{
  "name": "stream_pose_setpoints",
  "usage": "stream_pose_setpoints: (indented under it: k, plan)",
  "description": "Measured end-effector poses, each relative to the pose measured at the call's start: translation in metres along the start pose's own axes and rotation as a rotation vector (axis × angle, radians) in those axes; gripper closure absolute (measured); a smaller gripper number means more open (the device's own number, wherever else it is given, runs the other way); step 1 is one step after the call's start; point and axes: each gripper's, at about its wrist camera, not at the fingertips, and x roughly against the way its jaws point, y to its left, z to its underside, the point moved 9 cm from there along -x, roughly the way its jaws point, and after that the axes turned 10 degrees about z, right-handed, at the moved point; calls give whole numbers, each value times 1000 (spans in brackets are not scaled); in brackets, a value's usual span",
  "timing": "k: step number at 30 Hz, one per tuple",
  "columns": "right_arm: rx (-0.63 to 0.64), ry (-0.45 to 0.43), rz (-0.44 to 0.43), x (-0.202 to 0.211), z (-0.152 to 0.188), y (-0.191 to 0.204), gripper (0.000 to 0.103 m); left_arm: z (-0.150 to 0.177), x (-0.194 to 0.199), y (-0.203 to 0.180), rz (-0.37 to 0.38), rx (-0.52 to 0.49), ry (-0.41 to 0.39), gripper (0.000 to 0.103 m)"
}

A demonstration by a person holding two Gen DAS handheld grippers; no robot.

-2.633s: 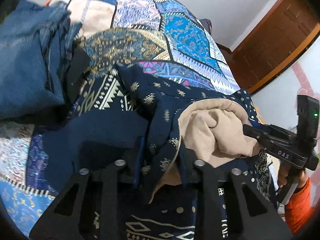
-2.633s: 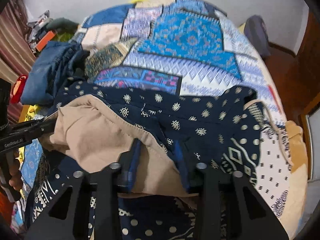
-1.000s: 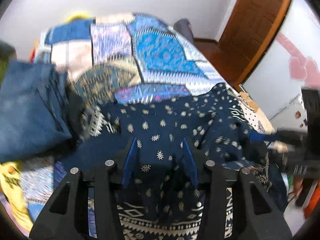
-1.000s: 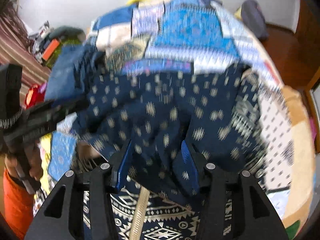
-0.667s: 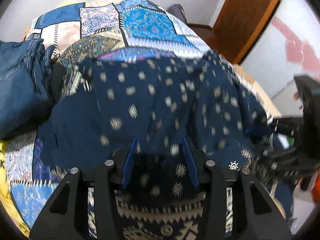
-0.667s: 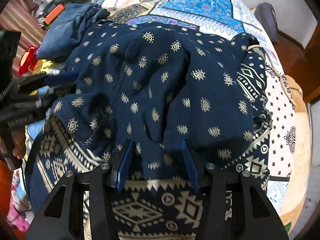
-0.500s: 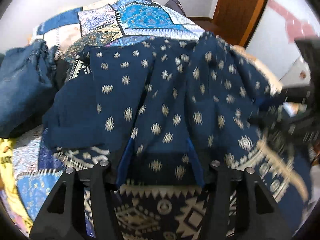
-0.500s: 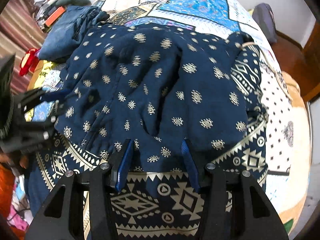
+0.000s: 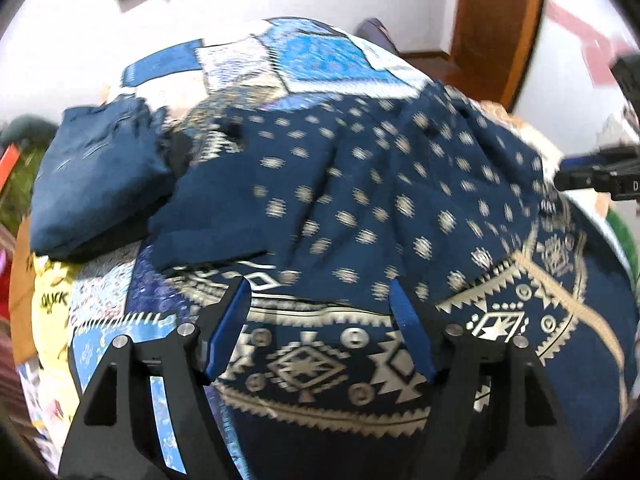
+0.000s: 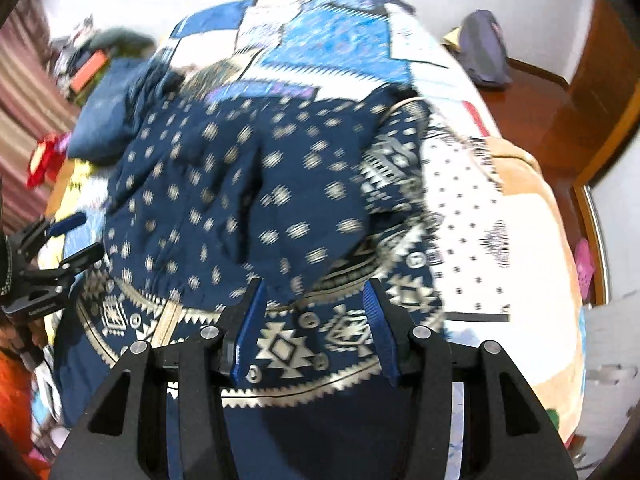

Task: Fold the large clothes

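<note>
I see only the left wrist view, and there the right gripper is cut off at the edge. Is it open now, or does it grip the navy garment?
Observer: It is open. In the right wrist view, the right gripper holds its blue pads apart over the patterned border of the navy garment, and no cloth is pinched between them.
Operator: What lies next to the garment on that side?
Observer: A white dotted fabric lies directly beside it, on the right of that view.

Beige lining gone under navy garment (image 9: 360, 200); both tongs released.
</note>
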Motion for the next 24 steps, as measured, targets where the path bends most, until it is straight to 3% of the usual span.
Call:
stream_pose_setpoints:
  k: [7, 9, 13, 16, 17, 24]
  plan:
    - [-124, -40, 28, 7, -27, -40, 57, -24, 38, 68, -23, 216, -118, 17]
    - [-143, -48, 33, 6, -36, -45, 57, -27, 40, 94, 2, 312, -130, 15]
    - [-149, -30, 31, -1, -52, -54, 57, -23, 27, 137, 75, 509, -113, 14]
    - [-148, -24, 39, -11, -69, -60, 57, -17, 3, 151, 239, 624, -79, 14]
    - [-148, -28, 40, -13, -72, -62, 57, -16, -2, 154, 262, 643, -72, 14]
    - [-208, -5, 12, -54, -93, -68, 57, -4, -67, 167, 320, 737, 28, 14]
